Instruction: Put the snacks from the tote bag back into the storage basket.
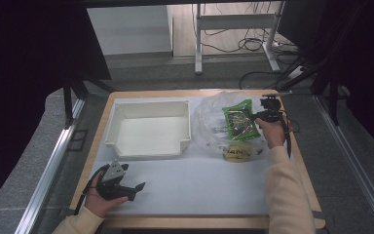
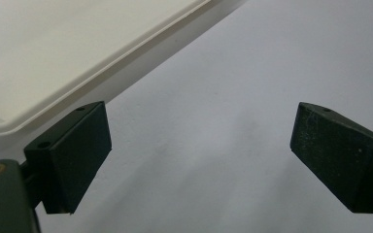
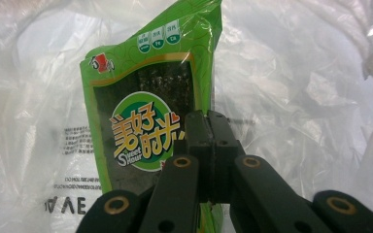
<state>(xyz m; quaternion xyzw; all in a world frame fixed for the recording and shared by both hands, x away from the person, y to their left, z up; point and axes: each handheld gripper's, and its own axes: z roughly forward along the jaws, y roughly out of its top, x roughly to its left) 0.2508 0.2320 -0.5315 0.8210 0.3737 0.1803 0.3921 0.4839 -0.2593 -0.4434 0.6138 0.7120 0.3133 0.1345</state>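
Nearest, the left gripper [image 1: 126, 187] rests on the tabletop [image 1: 199, 185], fingers spread and empty. The right gripper [image 3: 209, 141] pinches a green snack packet [image 3: 150, 107] over a clear plastic bag [image 1: 209, 122]. The white bin [image 1: 148, 129] sits empty; apparently little is done.

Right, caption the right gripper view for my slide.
Right tongs shut on a green snack packet against a clear plastic bag.

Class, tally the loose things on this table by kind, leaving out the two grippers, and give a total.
White plastic bin: 1
Clear plastic bag: 1
Green snack packet, clamped in the right gripper: 1
Yellow packet, under the bag's film: 1
Total: 4
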